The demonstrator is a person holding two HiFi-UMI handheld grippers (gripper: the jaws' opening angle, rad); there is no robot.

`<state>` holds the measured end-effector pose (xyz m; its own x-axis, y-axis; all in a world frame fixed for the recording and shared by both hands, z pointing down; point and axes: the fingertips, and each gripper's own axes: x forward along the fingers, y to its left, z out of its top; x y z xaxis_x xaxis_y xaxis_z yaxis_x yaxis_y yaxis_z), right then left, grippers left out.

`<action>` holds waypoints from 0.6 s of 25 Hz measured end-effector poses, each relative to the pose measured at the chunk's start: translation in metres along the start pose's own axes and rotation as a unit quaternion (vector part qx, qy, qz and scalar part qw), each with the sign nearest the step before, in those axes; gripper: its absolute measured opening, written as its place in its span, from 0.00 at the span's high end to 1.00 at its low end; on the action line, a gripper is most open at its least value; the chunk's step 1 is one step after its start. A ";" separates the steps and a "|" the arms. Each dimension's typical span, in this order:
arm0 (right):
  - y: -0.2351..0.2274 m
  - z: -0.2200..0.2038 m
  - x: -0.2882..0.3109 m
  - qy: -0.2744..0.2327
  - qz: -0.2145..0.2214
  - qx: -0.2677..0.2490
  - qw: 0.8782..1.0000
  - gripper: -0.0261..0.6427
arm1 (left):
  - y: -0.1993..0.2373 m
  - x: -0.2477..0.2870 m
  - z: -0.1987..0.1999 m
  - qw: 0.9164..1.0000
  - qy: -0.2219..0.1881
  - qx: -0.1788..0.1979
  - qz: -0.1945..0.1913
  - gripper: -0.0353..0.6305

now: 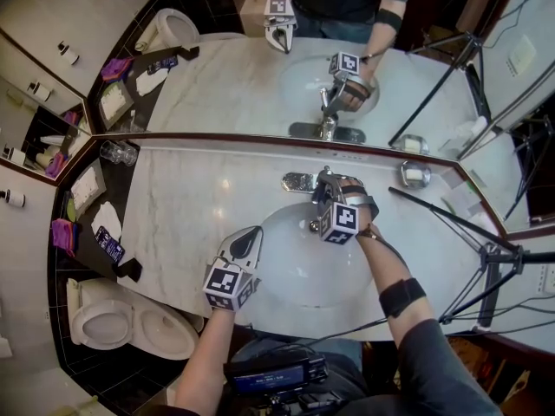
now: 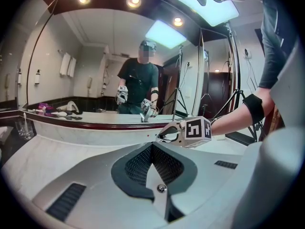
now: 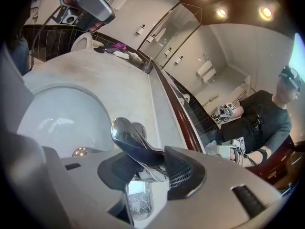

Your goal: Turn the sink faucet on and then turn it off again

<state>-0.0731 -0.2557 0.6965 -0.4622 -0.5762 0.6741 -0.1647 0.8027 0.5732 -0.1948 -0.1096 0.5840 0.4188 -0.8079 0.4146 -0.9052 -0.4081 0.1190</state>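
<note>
No words or numbers are legible; the cubes on the left gripper [image 1: 256, 230] and right gripper [image 1: 323, 185] carry only square markers.

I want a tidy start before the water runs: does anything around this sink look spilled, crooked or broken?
Nothing stands out. The marble counter and basin show no spill or crack, the faucet lever sits intact between the jaws of the right gripper, and the glass stands upright.

The right hand-held gripper [image 1: 323, 183] hides most of the faucet [image 1: 297, 181] from above.
</note>
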 end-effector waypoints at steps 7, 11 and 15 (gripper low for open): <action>-0.008 -0.001 0.006 -0.006 0.059 0.088 0.994 0.69 | 0.001 0.003 0.000 1.000 0.001 -0.001 0.000 0.95; -0.008 -0.002 0.007 -0.005 0.077 0.093 0.993 0.69 | 0.002 0.003 -0.001 1.000 0.000 -0.002 0.000 0.95; -0.010 -0.002 0.008 -0.006 0.087 0.117 0.989 0.69 | 0.005 0.003 0.000 1.000 -0.001 -0.004 0.001 0.95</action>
<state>-0.0732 -0.2692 0.6975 -0.5108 -0.4248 0.7474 -0.2779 0.9043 0.3241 -0.1976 -0.1143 0.5861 0.4175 -0.8092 0.4134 -0.9063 -0.4036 0.1251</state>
